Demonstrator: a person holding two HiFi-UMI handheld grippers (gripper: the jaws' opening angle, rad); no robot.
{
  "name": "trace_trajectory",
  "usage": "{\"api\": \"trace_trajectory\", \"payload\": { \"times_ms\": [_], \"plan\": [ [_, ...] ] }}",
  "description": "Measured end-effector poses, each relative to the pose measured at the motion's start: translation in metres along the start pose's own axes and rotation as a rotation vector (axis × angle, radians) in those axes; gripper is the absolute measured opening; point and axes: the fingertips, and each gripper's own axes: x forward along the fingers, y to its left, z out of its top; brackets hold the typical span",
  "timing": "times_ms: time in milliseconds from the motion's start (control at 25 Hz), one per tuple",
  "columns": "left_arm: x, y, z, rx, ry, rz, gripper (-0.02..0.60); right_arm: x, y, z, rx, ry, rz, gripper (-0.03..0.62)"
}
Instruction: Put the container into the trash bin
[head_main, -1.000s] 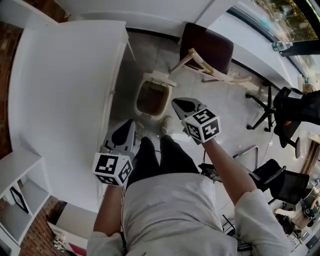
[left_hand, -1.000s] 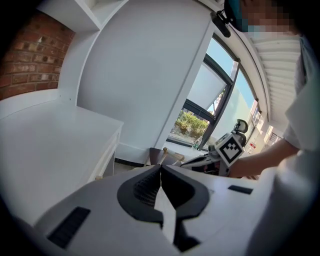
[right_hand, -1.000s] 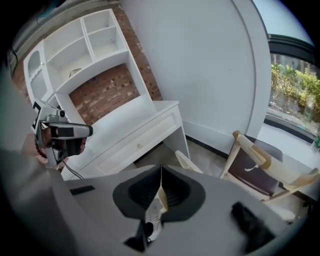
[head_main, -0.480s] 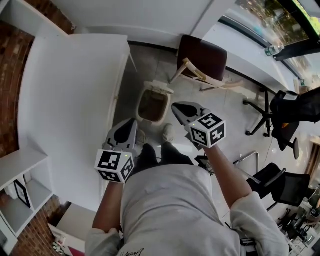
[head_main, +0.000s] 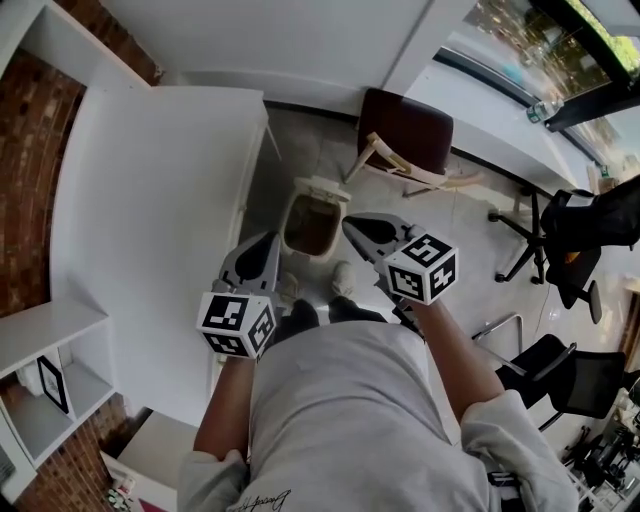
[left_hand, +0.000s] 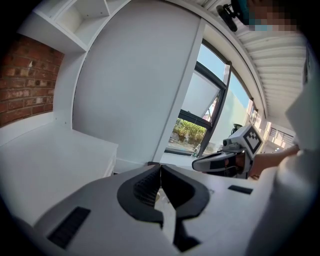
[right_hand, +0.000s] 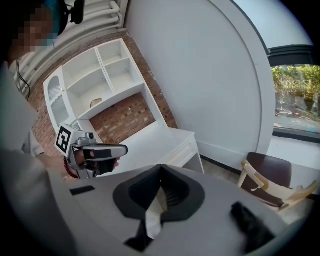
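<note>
Jaws of left gripper (head_main: 264, 245) and right gripper (head_main: 352, 224) are pinched together, empty, both lifting. Trash bin (head_main: 316, 192) at twelve o'clock recedes below; container unseen, likely already inside.

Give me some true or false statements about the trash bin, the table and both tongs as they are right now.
1. The trash bin stands on the white table. False: it stands on the floor beside the table.
2. The left tongs are shut with nothing between them. True.
3. The right tongs grip a container. False: they are shut and empty.
4. The bin's top is open. True.
5. A dark-seated chair stands on the far side of the bin. True.
</note>
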Motion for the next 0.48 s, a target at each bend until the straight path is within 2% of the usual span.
{"api": "trace_trajectory", "payload": {
  "times_ms": [480],
  "plan": [
    [-0.001,-0.017,0.011,0.037,-0.009,-0.013,0.017,-0.007,0.015,0.009,-0.042,-0.027,0.017,0.028]
  ]
}}
